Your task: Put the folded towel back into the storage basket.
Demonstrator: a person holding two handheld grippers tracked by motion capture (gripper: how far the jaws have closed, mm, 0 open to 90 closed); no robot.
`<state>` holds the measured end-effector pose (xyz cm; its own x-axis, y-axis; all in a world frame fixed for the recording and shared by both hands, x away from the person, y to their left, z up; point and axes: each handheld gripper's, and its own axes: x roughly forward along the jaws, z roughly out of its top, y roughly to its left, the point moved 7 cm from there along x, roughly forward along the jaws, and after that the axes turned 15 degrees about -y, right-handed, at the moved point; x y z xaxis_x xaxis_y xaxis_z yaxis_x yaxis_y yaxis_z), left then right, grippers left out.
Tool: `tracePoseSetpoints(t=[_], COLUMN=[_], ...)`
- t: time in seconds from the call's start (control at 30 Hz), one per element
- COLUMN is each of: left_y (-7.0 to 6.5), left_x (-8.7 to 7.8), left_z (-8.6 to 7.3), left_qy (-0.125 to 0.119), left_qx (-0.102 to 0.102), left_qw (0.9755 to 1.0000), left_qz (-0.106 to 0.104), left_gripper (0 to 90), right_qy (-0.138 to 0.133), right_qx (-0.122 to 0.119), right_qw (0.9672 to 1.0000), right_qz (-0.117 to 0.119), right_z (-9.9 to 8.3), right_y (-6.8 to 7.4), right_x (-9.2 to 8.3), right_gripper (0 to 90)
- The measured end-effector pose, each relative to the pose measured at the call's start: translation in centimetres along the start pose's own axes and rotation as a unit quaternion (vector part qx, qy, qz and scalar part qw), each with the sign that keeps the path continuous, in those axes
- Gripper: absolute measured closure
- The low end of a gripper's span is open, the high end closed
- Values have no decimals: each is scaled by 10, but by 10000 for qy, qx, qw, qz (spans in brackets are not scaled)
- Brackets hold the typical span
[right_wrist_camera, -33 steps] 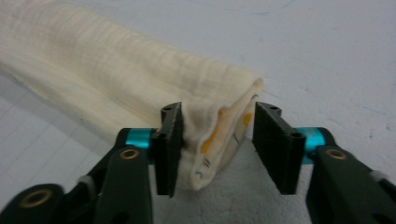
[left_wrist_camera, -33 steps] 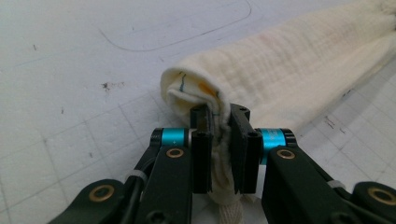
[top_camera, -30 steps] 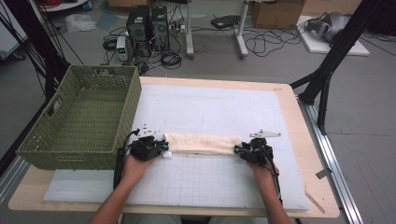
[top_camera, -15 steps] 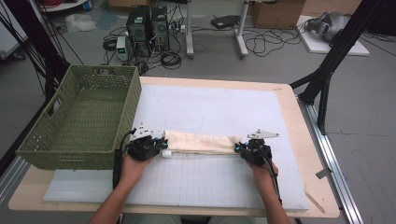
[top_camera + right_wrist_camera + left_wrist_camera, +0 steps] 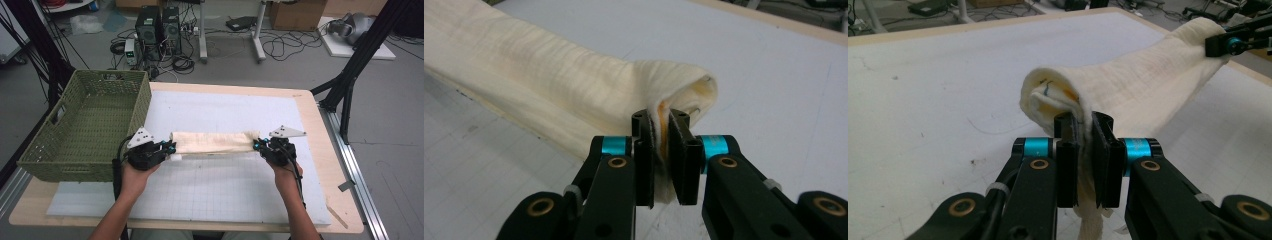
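Black jaws of the left gripper (image 5: 1084,132) and the right gripper (image 5: 660,131) are clamped on opposite ends of a folded cream cloth (image 5: 214,142), the right pair having just finished closing on the fabric between them. Compared with a second ago, both hands sit higher and the cloth hangs as a taut roll at centre frame, partly clear of the white mat (image 5: 220,185). The lift appears under way, with the green basket (image 5: 82,127) waiting at left.
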<state>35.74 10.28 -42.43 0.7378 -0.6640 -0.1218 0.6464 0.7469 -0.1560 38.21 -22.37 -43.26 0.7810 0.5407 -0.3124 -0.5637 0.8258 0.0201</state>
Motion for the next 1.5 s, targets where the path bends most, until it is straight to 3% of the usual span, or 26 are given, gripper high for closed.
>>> tracePoseSetpoints(t=[0.43,0.53,0.8,1.1,1.5], left_y=[4,5,3,25,56], left_x=[-24,-30,-51,-80,-123], left_z=[33,39,62,73,83], left_qy=[-437,-519,-713,-911,-1028], left_qx=[48,-97,106,123,274], left_qw=[9990,9985,9970,9941,9900], left_qz=[112,136,271,573,926], left_gripper=[819,819,818,818,818], right_qy=[-305,-367,-505,-613,-683], right_qx=[-275,-295,-337,-635,-854], right_qw=[9991,9988,9977,9942,9888], right_qz=[126,158,317,606,1014], right_z=[39,50,69,101,137], right_y=[9,12,21,44,85], right_x=[11,15,30,60,107], right_gripper=[824,824,824,824,824])
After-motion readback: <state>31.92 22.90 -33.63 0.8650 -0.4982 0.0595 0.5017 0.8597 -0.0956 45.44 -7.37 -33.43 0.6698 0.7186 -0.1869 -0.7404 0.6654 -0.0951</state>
